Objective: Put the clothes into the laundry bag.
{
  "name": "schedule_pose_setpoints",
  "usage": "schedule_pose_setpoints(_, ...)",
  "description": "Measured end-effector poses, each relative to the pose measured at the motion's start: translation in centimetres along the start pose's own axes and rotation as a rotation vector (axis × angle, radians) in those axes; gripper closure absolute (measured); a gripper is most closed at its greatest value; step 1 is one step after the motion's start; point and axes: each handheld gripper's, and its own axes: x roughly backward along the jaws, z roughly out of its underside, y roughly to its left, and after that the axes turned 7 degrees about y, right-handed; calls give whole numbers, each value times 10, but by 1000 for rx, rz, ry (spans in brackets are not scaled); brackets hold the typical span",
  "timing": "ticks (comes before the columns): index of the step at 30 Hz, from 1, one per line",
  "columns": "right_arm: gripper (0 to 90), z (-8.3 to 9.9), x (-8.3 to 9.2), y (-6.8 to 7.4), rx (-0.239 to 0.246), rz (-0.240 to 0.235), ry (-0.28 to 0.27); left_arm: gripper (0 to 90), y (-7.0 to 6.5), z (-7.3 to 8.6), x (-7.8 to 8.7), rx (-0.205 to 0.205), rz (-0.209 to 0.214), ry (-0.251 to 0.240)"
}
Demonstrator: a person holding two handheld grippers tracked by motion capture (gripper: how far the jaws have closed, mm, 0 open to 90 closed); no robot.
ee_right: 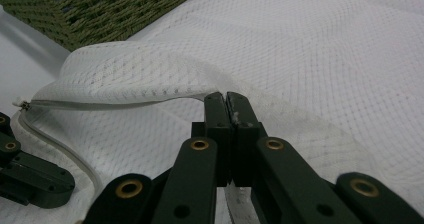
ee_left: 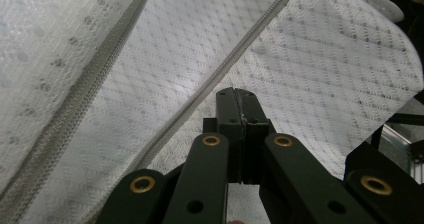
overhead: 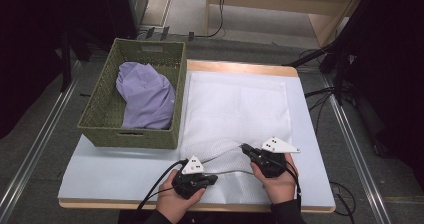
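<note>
A white mesh laundry bag (overhead: pixel 235 109) lies flat on the table, its zipped opening at the near edge. My right gripper (overhead: pixel 246 148) is shut on the upper edge of that opening (ee_right: pixel 150 96) and holds it a little off the table, so the mouth gapes. My left gripper (overhead: pixel 214 178) is shut on the bag's lower layer beside the zipper tape (ee_left: pixel 210 89). In the right gripper view, the right gripper (ee_right: pixel 226 98) pinches the raised rim, and the left gripper (ee_right: pixel 30 181) lies low at the left. A lilac garment (overhead: pixel 146 96) sits in the basket.
A green woven basket (overhead: pixel 131 134) stands on the table's left half, right beside the bag. The table's front edge (overhead: pixel 200 204) runs just below both hands. Black stands and cables crowd the floor at the right.
</note>
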Motion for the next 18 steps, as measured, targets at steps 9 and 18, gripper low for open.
schedule_pose_setpoints(9,900,0,-1,-1,1,-4,5,885,0,0,6,1,8,-44)
schedule_pose_setpoints(18,900,0,0,-2,-3,-5,-1,714,0,-5,32,-5,6,-139)
